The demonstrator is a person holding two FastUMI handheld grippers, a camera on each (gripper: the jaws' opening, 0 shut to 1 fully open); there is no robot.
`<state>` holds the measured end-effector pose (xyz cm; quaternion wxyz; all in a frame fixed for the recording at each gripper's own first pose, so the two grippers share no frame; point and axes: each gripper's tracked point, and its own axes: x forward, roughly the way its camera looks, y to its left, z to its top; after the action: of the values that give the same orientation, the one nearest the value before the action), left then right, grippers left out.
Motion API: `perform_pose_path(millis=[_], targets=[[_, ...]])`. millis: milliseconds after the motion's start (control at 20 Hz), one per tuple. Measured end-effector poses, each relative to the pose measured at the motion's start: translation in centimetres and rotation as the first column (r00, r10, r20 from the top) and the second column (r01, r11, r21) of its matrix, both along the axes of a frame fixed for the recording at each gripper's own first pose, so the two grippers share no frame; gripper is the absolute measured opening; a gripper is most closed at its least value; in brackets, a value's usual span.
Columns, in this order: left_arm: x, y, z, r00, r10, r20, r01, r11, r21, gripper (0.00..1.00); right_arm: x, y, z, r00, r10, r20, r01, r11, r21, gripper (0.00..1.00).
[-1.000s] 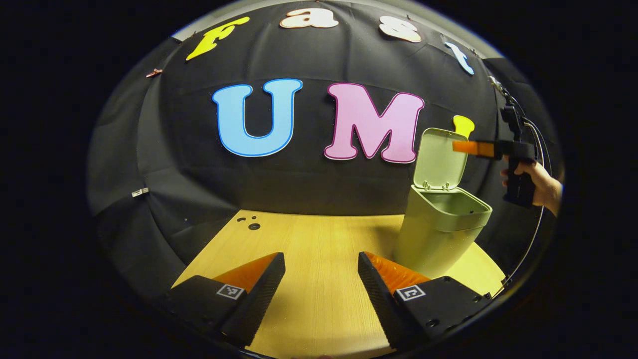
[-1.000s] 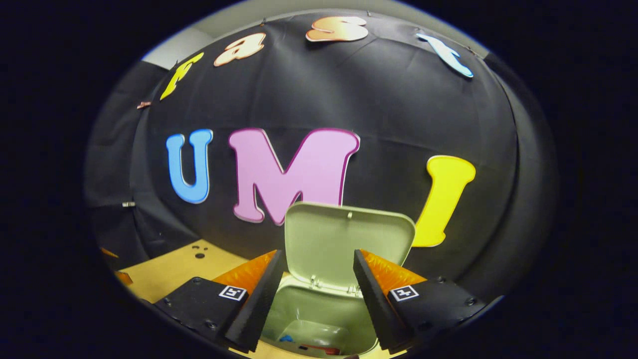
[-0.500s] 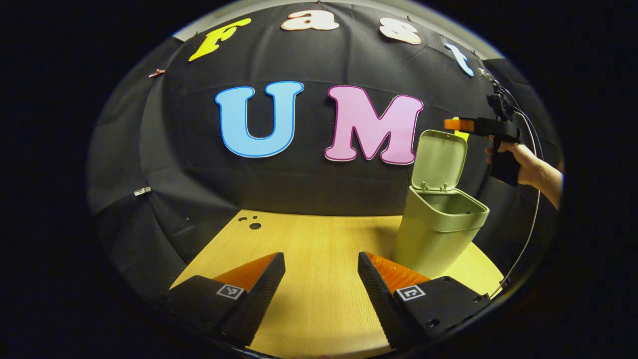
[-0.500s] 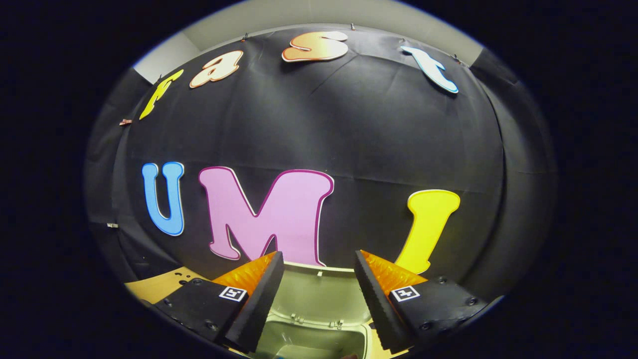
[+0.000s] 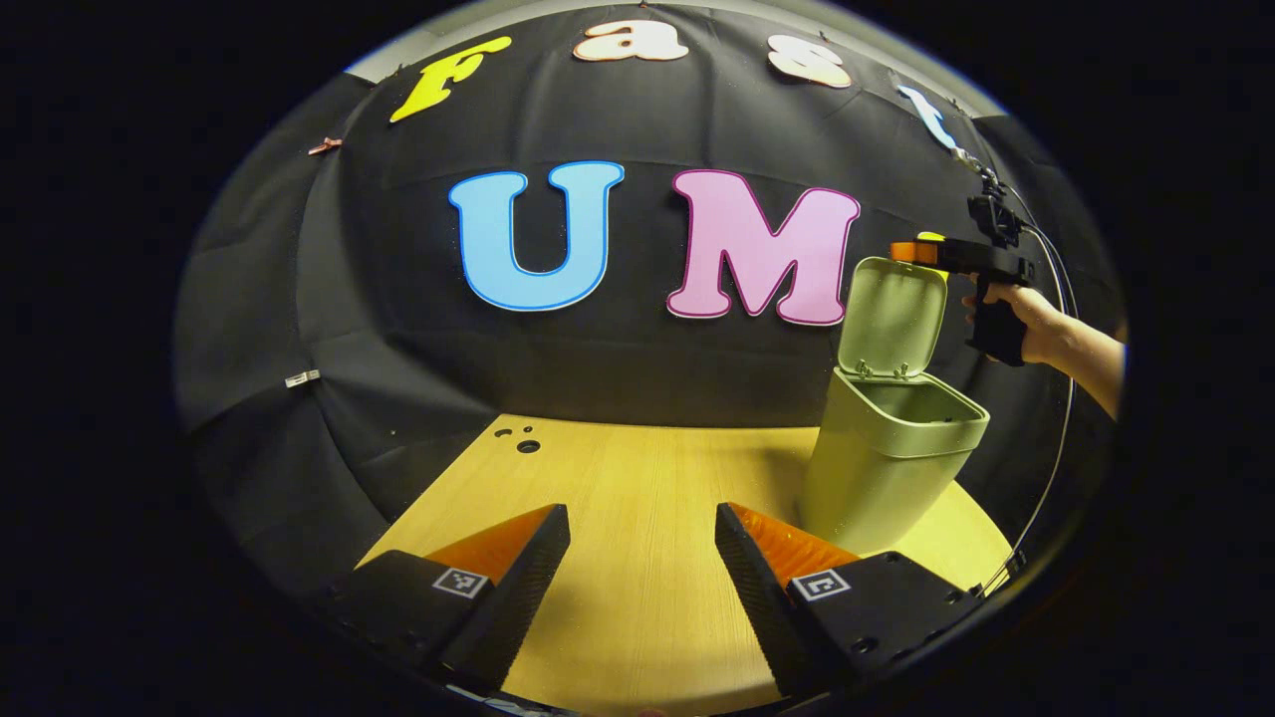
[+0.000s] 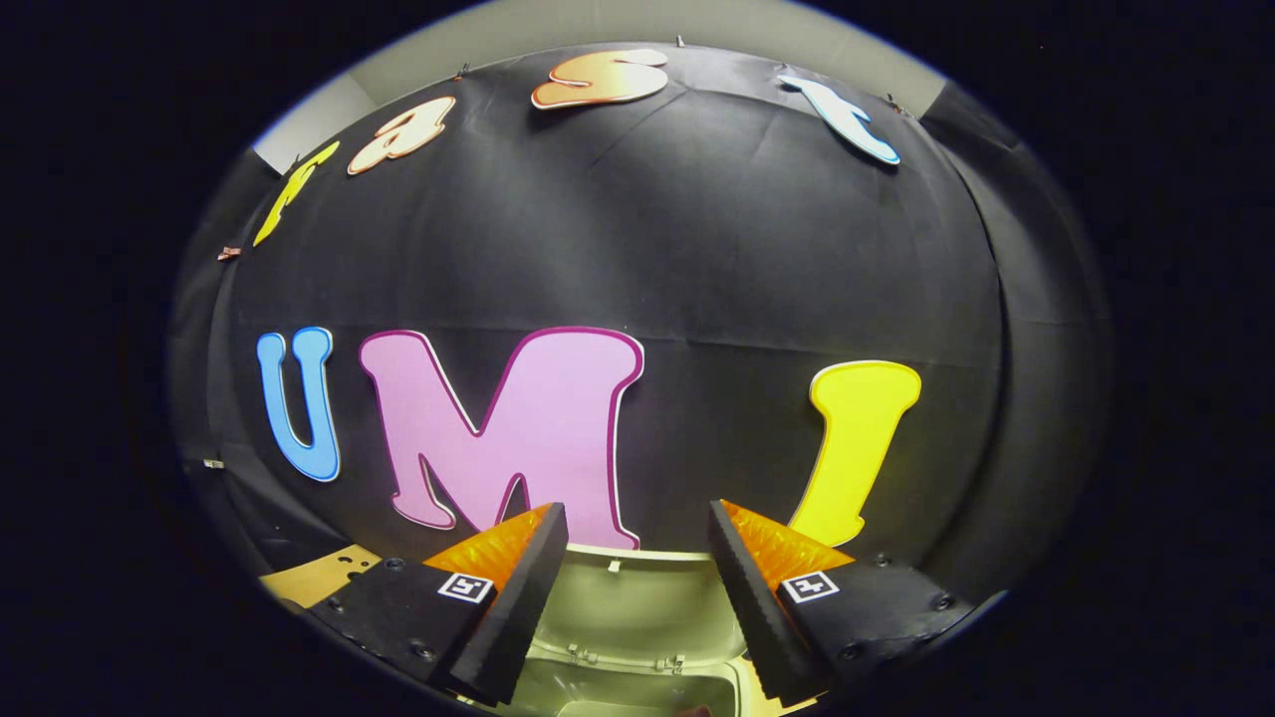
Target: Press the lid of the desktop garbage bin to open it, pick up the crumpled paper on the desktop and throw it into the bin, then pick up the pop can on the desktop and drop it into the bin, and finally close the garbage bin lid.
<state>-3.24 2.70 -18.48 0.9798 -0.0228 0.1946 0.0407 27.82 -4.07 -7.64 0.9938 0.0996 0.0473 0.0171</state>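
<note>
**Caller:** Where are we in the job?

**Me:** Late, by my reading. The bin (image 5: 892, 463) stands on the right side of the table (image 5: 637, 498) with its lid (image 5: 890, 317) swung up on the back hinge. I see no crumpled paper and no can on the bare wood, so I judge both are already inside, though I cannot see the bottom of the bin from here.

**Caller:** And your claws?

**Me:** My right gripper (image 6: 637, 563) is released, fingers spread with nothing between them. From the left gripper view it sits level at the lid's top edge, right at it; whether it touches, I can't tell. In its own view the lid (image 6: 637, 617) shows just below the fingers.

**Caller:** The other one?

**Me:** My left gripper (image 5: 642, 563) hovers low over the table, also spread wide and empty, well apart from the bin.

**Caller:** What's left?

**Me:** Closing the lid, nothing more as I judge it.
</note>
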Motion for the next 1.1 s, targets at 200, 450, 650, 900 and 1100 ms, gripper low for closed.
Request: perform_pose_path(millis=[200, 450, 650, 900, 1100], targets=[[0.3, -0.1, -0.4, 1.000, -0.006, -0.009, 0.006, 1.000, -0.008, 0.95, -1.2, 0.2, 0.0, 1.000, 0.022, -0.012, -0.022, 1.000, -0.005, 0.88], [1.1, -1.4, -0.6, 0.999, -0.050, -0.006, 0.050, 0.999, -0.017, 0.95, -4.0, 0.5, -0.5, 0.997, 0.068, -0.042, -0.067, 0.997, 0.026, 0.89], [1.4, -2.1, -0.9, 0.997, -0.074, -0.012, 0.074, 0.997, -0.023, 0.95, -6.3, 0.9, -1.1, 0.992, 0.106, -0.075, -0.103, 0.994, 0.036, 0.88], [1.8, -2.5, -1.0, 0.996, -0.093, -0.008, 0.093, 0.995, -0.023, 0.95, -8.7, 1.4, -2.4, 0.983, 0.143, -0.112, -0.138, 0.989, 0.051, 0.89], [2.1, -2.5, -0.8, 0.995, -0.105, -0.005, 0.104, 0.994, -0.024, 0.95, -10.5, 2.2, -4.7, 0.971, 0.167, -0.171, -0.164, 0.986, 0.033, 0.89]])
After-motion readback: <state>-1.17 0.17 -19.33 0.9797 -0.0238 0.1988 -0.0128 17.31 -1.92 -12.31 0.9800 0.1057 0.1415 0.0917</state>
